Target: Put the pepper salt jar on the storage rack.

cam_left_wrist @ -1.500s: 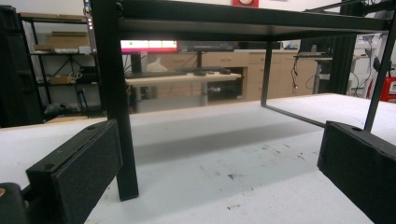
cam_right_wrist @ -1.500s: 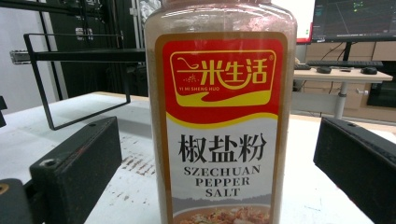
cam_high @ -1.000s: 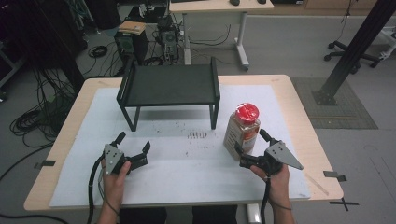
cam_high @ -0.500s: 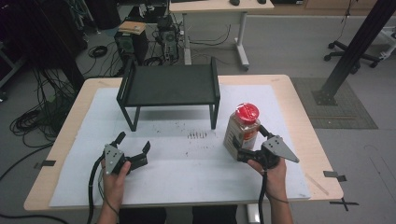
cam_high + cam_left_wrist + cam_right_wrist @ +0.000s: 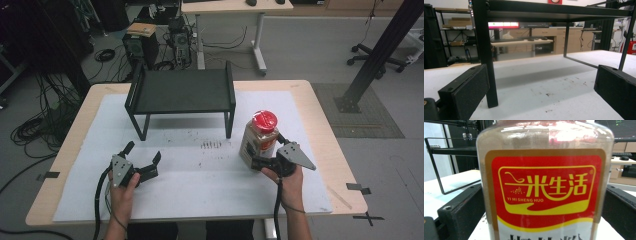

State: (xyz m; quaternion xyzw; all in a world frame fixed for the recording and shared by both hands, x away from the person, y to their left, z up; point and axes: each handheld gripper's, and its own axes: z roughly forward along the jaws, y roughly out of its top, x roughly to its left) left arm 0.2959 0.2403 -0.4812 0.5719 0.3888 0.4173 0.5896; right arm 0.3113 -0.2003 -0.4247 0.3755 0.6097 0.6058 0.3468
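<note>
— Where's the spice jar [image 5: 259, 139]?

— Right of centre, upright on the white mat [image 5: 200, 172]. The right gripper [image 5: 264, 159] brackets its base, jaws either side, contact unclear.

— And the left gripper [image 5: 144, 161]?

— Lower left, spread wide and empty, facing the black rack [image 5: 181, 92], likely the jar's destination.

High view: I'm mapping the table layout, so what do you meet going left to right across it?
Left gripper → black rack → jar with the red lid → right gripper.
</note>
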